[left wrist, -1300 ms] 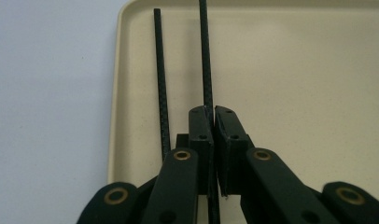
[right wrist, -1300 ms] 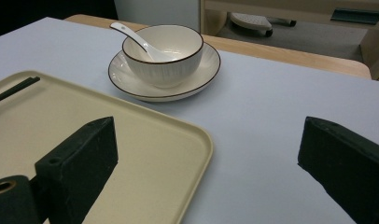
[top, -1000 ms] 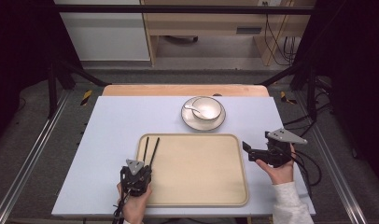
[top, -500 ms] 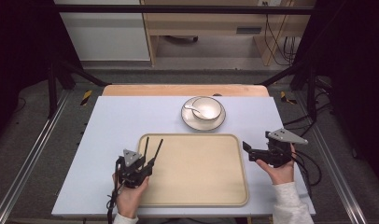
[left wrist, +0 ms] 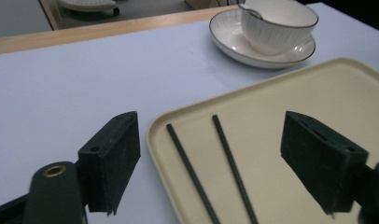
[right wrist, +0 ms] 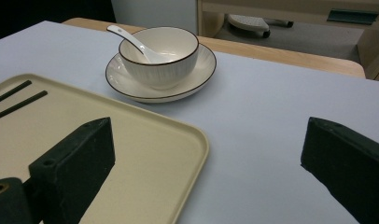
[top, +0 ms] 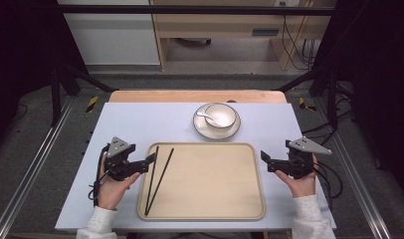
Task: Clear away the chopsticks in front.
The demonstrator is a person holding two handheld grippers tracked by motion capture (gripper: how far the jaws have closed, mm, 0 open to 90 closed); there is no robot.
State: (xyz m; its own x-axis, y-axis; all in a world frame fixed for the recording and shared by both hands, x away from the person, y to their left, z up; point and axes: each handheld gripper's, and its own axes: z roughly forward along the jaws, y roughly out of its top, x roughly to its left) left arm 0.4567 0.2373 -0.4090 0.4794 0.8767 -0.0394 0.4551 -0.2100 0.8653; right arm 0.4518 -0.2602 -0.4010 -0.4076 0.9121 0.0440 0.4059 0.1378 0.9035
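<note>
The pair of thin black chopsticks (top: 157, 179) now lies at the left end of the cream rectangular plastic tray (top: 210, 211), slightly splayed. A second ago the left hand-held gripper (top: 151, 159) pinched their near ends; its jaws have just been opening, stand wide with nothing between them, and the hand has drawn off to the tray's left edge. By my reading the chopsticks are placed. The right hand-held gripper (top: 264, 155) hangs wide and unmoved beside the tray's right edge. On the pale blue bench (top: 140, 119) beyond the tray, the white bowl with its spoon (top: 220, 116) on a saucer looks next.
</note>
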